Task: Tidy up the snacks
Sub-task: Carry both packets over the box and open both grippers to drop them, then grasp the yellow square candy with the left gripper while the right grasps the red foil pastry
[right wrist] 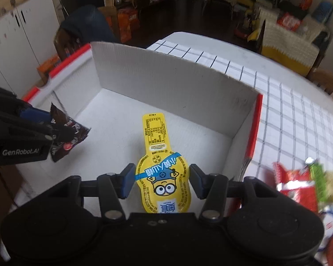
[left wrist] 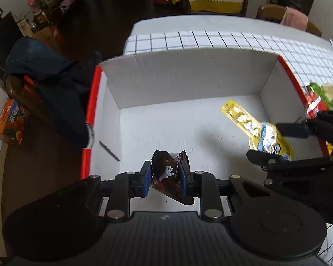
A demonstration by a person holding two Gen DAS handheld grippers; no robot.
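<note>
Over the white box (right wrist: 166, 84) holding no loose snacks, both grippers should sink low before letting go: the right gripper (right wrist: 162, 184) clamps the yellow pouch (right wrist: 159, 155), long axis pointing at the far wall, while the left gripper (left wrist: 165, 178) pinches 1 crumpled brown packet (left wrist: 171, 166).

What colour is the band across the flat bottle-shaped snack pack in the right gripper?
Blue, crossing the yellow bottle-shaped snack pack diagonally; clearest in the right wrist view.
</note>
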